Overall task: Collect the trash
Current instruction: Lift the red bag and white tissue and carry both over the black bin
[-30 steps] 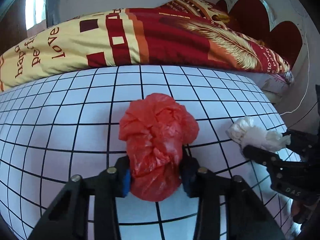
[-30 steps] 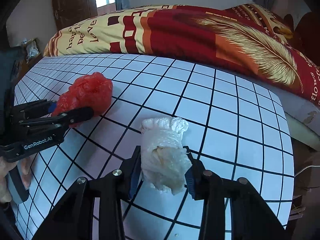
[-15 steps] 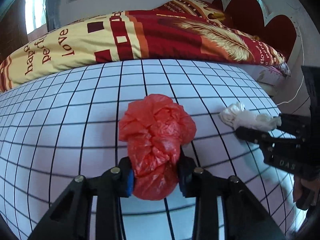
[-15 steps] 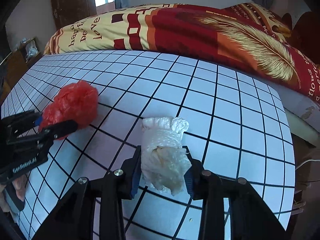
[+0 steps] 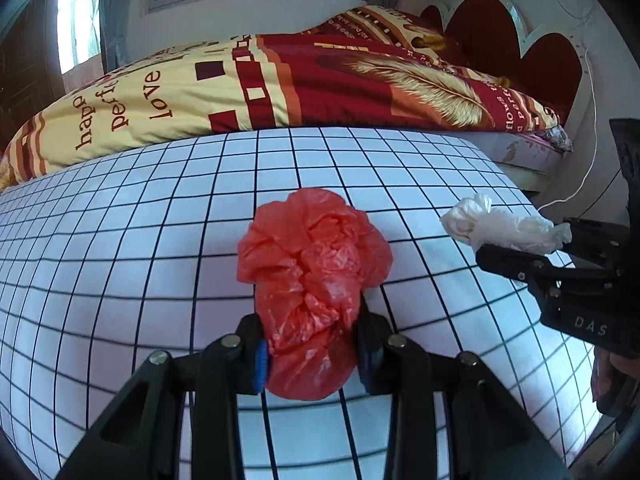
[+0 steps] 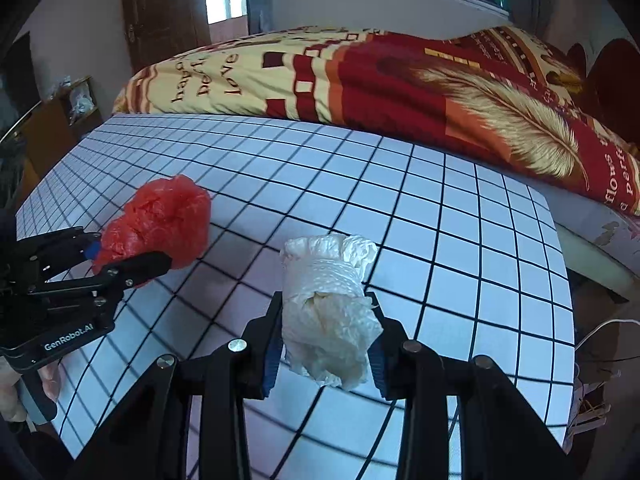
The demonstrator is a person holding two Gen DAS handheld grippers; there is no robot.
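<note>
A crumpled red plastic bag (image 5: 312, 280) is pinched between the pads of my left gripper (image 5: 312, 354), lifted off the white grid-patterned surface (image 5: 120, 240). The same red bag (image 6: 160, 220) and left gripper (image 6: 132, 260) show at the left of the right wrist view. My right gripper (image 6: 324, 344) is shut on a crumpled white plastic bag (image 6: 328, 312), also held above the grid. That white bag (image 5: 500, 224) and the right gripper (image 5: 520, 256) appear at the right edge of the left wrist view.
A bed with a red and yellow feather-print quilt (image 5: 300, 80) lies right behind the grid surface. A red headboard (image 5: 500, 40) stands at the back right. A wooden door (image 6: 164, 12) and a small shelf (image 6: 76, 104) are at the far left. A white cable (image 6: 600, 328) hangs off the right edge.
Both grippers have pulled back and risen a little with their bags, so more of the grid surface and bed shows. The grips have not changed.
</note>
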